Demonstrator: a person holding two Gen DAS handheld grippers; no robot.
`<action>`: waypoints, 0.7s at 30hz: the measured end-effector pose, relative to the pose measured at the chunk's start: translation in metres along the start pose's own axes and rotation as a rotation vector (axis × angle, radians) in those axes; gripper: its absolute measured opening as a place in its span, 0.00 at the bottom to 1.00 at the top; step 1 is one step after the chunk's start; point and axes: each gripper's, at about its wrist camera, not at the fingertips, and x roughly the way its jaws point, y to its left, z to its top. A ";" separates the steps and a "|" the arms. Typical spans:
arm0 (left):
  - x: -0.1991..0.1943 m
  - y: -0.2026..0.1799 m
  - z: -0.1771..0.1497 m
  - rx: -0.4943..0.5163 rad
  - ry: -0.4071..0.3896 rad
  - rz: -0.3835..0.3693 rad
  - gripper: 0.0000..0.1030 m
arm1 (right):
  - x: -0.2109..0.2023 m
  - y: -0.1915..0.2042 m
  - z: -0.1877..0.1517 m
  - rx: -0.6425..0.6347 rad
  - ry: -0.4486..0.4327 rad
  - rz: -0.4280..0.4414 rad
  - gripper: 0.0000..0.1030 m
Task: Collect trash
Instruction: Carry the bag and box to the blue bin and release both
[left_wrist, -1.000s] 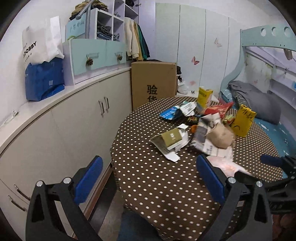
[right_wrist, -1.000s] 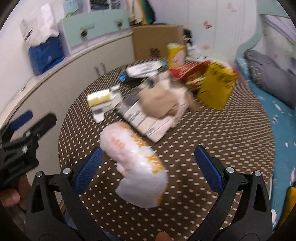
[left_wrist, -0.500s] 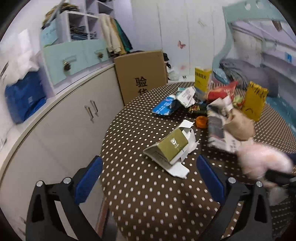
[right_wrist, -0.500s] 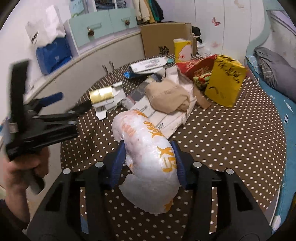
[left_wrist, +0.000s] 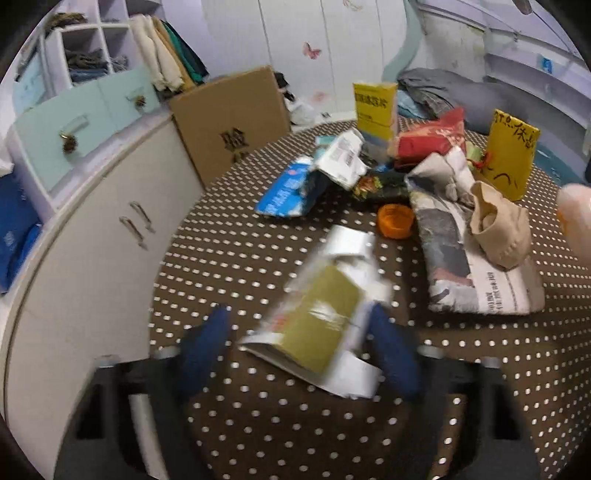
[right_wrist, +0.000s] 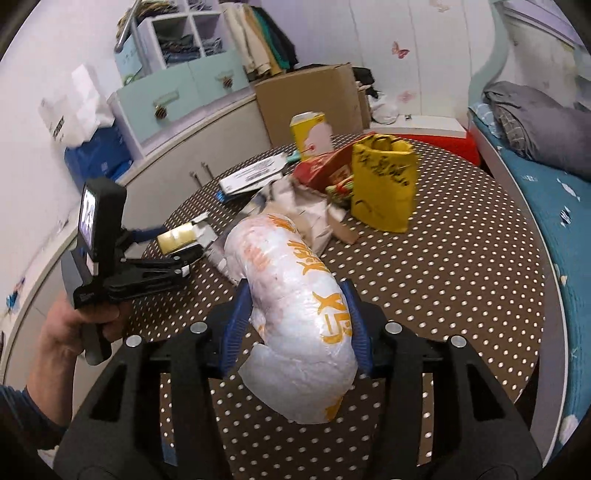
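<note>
My right gripper (right_wrist: 295, 325) is shut on a white plastic bag with orange print (right_wrist: 295, 306), held above the brown dotted table (right_wrist: 461, 258). My left gripper (left_wrist: 299, 350) has its blue fingers either side of a flattened gold and white carton (left_wrist: 321, 317), blurred by motion; whether they press it I cannot tell. The carton also shows in the right wrist view (right_wrist: 181, 236), at the left gripper's tips (right_wrist: 184, 262). More trash lies beyond: a newspaper (left_wrist: 472, 266), a beige pouch (left_wrist: 498, 229), an orange cap (left_wrist: 395, 220), a blue wrapper (left_wrist: 288, 192).
A yellow bag (right_wrist: 382, 184), a red packet (right_wrist: 325, 168) and a yellow box (right_wrist: 310, 133) stand at the table's far side. White cabinets (left_wrist: 92, 251) run along the left, a cardboard box (left_wrist: 229, 118) behind. A bed (right_wrist: 554, 206) lies to the right.
My right gripper shut on the white bag and lifted it. My left gripper moved forward to the gold carton and its fingers narrowed around it.
</note>
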 end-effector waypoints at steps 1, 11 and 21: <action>0.000 0.000 0.001 -0.006 -0.005 -0.006 0.61 | -0.001 -0.004 0.000 0.008 -0.005 -0.001 0.47; -0.019 0.002 0.001 -0.114 -0.046 -0.044 0.43 | -0.015 -0.031 0.007 0.055 -0.056 -0.020 0.47; -0.097 -0.037 0.044 -0.120 -0.248 -0.083 0.43 | -0.063 -0.087 0.025 0.133 -0.180 -0.104 0.47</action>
